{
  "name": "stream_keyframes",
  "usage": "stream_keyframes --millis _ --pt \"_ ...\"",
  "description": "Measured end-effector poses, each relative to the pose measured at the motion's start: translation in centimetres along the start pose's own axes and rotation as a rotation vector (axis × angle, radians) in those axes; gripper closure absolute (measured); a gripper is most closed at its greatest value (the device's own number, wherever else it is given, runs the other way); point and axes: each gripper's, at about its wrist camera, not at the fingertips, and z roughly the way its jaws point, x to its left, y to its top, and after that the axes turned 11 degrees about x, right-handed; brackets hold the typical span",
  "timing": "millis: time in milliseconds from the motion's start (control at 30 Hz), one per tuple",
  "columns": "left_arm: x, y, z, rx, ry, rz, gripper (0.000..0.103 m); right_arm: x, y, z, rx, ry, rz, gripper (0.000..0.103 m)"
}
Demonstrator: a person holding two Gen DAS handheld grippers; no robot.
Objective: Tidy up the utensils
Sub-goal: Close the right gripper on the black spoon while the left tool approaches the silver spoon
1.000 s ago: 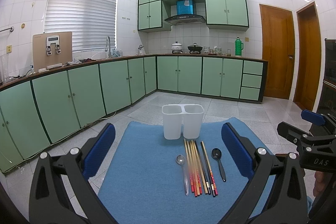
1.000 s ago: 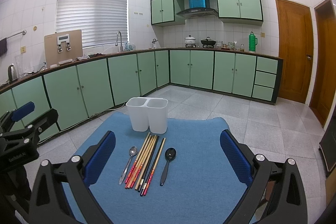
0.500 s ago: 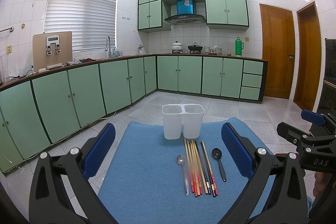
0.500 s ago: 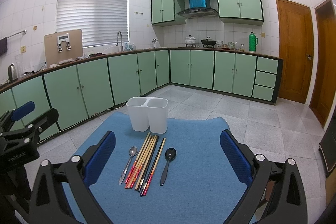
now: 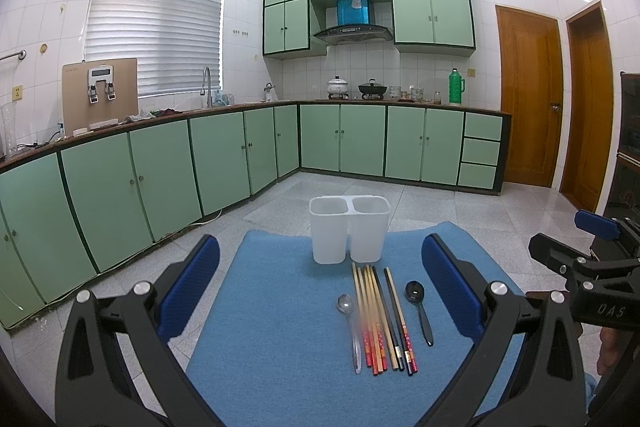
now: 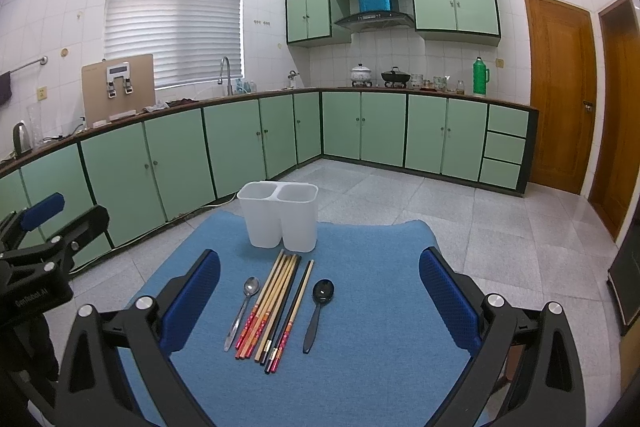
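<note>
A white two-compartment utensil holder (image 5: 349, 228) (image 6: 279, 221) stands empty at the far side of a blue mat (image 5: 280, 327) (image 6: 380, 307). In front of it lie a metal spoon (image 5: 351, 327) (image 6: 242, 309), several chopsticks (image 5: 380, 319) (image 6: 276, 307) side by side, and a black spoon (image 5: 419, 309) (image 6: 317, 311). My left gripper (image 5: 320, 291) is open and empty, above the mat's near part. My right gripper (image 6: 320, 295) is open and empty, with the utensils lying between its fingers' lines of sight.
The mat covers a small table in a kitchen with green cabinets (image 5: 160, 171) along the left and back walls. Tiled floor (image 6: 480, 211) surrounds the table. Each gripper shows at the edge of the other's view, the right (image 5: 592, 275) and the left (image 6: 36, 259).
</note>
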Motion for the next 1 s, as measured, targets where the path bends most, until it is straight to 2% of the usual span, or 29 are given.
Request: stream_keyframes --millis 100,300,700,833,1000 --pt "0.2 -0.2 0.9 0.013 0.009 0.000 0.005 -0.4 -0.4 1.5 0.023 -0.006 0.012 0.006" --pt "0.8 -0.7 4.9 0.086 0.027 0.006 0.005 -1.2 -0.7 5.4 0.106 -0.038 0.047 0.006" --pt "3.3 -4.0 17.3 0.385 0.083 0.003 0.005 -2.8 -1.6 19.4 0.389 -0.071 0.115 0.006" --pt "4.1 -5.2 20.0 0.456 0.090 0.002 0.005 -2.5 -2.0 23.5 0.463 -0.069 0.140 0.013" --pt "5.0 -6.0 21.9 0.500 0.081 -0.011 0.005 -2.0 -2.4 26.8 0.525 -0.098 0.136 0.023"
